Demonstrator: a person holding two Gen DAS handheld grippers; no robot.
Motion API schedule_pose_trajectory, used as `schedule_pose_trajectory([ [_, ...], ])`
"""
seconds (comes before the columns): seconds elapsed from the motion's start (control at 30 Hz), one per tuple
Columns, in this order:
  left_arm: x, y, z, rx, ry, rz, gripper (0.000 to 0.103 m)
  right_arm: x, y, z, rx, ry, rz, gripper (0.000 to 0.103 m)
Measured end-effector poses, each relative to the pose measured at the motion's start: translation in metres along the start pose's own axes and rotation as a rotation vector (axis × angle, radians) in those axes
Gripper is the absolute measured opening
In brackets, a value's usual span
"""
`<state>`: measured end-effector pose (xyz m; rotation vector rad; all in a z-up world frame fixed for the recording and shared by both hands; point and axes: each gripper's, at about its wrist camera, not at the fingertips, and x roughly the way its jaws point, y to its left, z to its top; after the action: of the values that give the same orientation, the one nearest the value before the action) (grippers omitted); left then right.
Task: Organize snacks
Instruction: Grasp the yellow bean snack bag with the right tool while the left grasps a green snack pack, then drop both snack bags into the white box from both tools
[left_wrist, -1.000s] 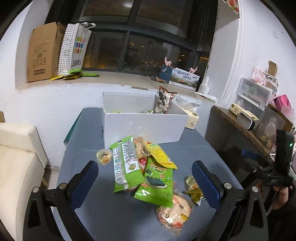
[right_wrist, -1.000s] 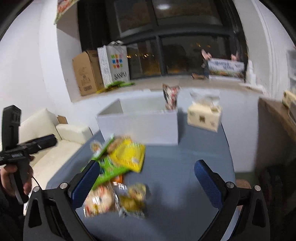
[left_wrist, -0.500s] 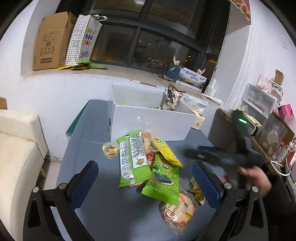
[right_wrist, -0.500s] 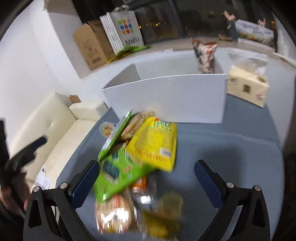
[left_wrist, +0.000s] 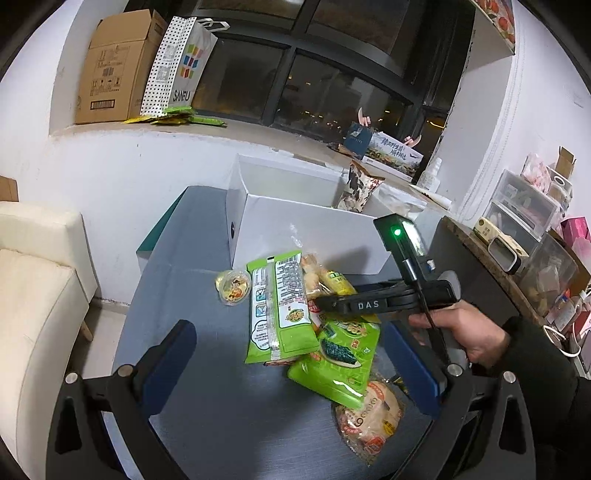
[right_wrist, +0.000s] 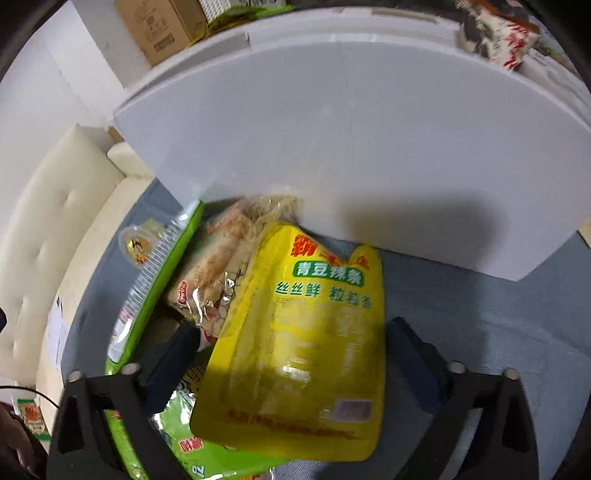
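The grey worktop (left_wrist: 192, 295) shows bare surface between and left of the left gripper (left_wrist: 291, 365), up to its left edge beside the cream sofa (left_wrist: 33, 295). The white box (left_wrist: 295, 229) stands ahead of both grippers, its front wall just beyond the snack pile; a patterned bag (left_wrist: 356, 188) rises from its far right corner. The pile lies ahead of the left gripper, which is spread and holds nothing. In it, a long green packet (left_wrist: 280, 306) overlaps a seaweed packet (left_wrist: 338, 354); a round cracker pack (left_wrist: 371, 410) lies nearest, a jelly cup (left_wrist: 233, 286) apart at left. The right gripper (right_wrist: 291, 354) is low over the pile, spread around the yellow pea-snack bag (right_wrist: 306, 339); contact cannot be confirmed. Bare worktop lies to its right.
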<state>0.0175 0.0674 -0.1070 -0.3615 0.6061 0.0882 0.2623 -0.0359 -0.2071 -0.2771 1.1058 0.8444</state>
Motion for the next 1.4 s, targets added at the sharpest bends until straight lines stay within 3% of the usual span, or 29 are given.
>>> schedule_pose_trajectory([
  [0.03, 0.002, 0.0, -0.001, -0.002, 0.006, 0.0, 0.103, 0.0, 0.002, 0.0, -0.023, 0.004, -0.03, 0.071],
  [0.1, 0.006, -0.001, -0.001, 0.004, 0.018, -0.004, 0.103, -0.007, -0.002, 0.001, -0.005, -0.014, -0.004, 0.046],
  [0.3, 0.035, -0.002, 0.001, 0.022, 0.078, -0.019, 0.103, -0.03, -0.022, -0.023, 0.015, -0.049, 0.001, 0.042],
  [0.47, 0.094, 0.003, 0.011, 0.065, 0.223, -0.011, 0.103, -0.084, -0.04, -0.054, 0.098, -0.193, 0.027, 0.042],
  [0.7, 0.155, 0.027, 0.024, 0.028, 0.368, -0.089, 0.102, -0.155, -0.038, -0.098, 0.131, -0.373, 0.065, 0.042],
  [0.73, 0.159, 0.03, 0.023, 0.022, 0.384, -0.101, 0.097, -0.16, -0.04, -0.1, 0.132, -0.387, 0.068, 0.042],
  [0.77, 0.162, 0.032, 0.021, 0.02, 0.395, -0.112, 0.075, -0.164, -0.032, -0.103, 0.126, -0.401, 0.06, 0.042],
  [0.83, 0.159, 0.03, 0.021, 0.049, 0.379, -0.08, 0.066, -0.17, -0.028, -0.108, 0.111, -0.413, 0.054, 0.042],
  [0.87, 0.153, 0.03, 0.022, 0.04, 0.365, -0.107, 0.062, -0.171, -0.025, -0.109, 0.111, -0.417, 0.059, 0.042],
  [0.97, 0.128, 0.023, 0.023, 0.084, 0.266, -0.07, 0.06, -0.175, -0.023, -0.114, 0.105, -0.421, 0.06, 0.042],
  [1.1, 0.088, 0.014, 0.033, 0.095, 0.149, -0.076, 0.06, -0.175, -0.021, -0.113, 0.099, -0.434, 0.054, 0.042],
  [1.27, 0.045, 0.002, 0.079, 0.046, -0.004, -0.141, 0.06, -0.185, -0.018, -0.099, 0.084, -0.481, 0.031, 0.042],
  [1.4, 0.055, -0.011, 0.136, 0.031, -0.06, -0.158, 0.06, -0.198, -0.02, -0.053, 0.076, -0.524, 0.018, 0.042],
])
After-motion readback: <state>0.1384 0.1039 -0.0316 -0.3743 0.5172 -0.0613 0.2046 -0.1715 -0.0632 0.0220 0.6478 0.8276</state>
